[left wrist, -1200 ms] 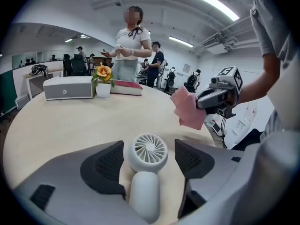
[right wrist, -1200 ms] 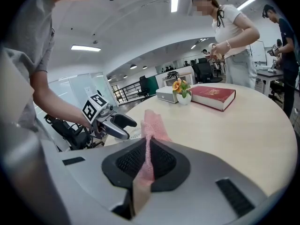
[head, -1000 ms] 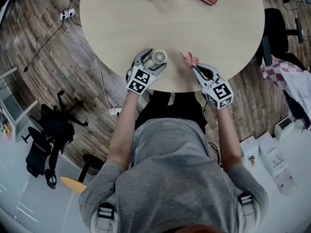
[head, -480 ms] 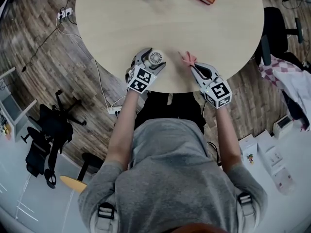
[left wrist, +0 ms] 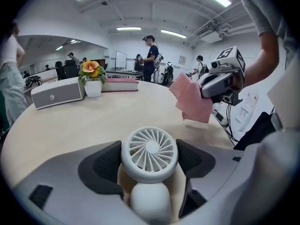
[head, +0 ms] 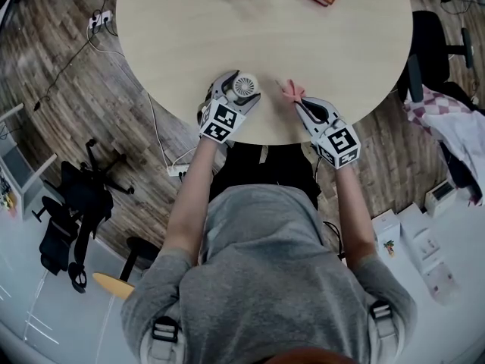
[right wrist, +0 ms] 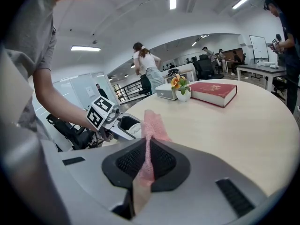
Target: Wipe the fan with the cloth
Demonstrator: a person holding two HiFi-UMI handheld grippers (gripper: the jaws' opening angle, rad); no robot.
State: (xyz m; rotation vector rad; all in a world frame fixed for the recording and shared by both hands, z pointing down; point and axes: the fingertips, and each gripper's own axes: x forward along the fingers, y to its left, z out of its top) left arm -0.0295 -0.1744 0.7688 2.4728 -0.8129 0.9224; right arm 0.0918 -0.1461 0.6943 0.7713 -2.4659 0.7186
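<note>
Pale round tabletop (head: 333,44) over a wood-plank floor (head: 68,120) fills the head view, in an open office with people standing far behind.

At the near edge, the left gripper (head: 239,91) is clenched on the small white fan (left wrist: 149,153). Its two dark pads press the round grille from either side. The grille faces back along the jaws and the fan's rounded body sits below it, deep in the gripper's throat.

To that gripper's right, near but apart from it, the right gripper (head: 298,102) is pinched tight on the pink cloth (right wrist: 151,125). A thin fold runs between its ribbed pads and a loose flap stands out past the tips. From the left gripper view the cloth (left wrist: 192,100) hangs clear of the table and is not touching the fan.

Each gripper carries a cube of black-and-white square codes (head: 220,122), patterns rather than letters.

Far ahead of both grippers, at the table's opposite edge, stand a grey box (left wrist: 57,92), a white pot of orange flowers (left wrist: 92,78) just right of it, and a red book (right wrist: 213,92) lying flat beside the pot. The box has a small front mark and the book a gold cover design; both are too small to read.
</note>
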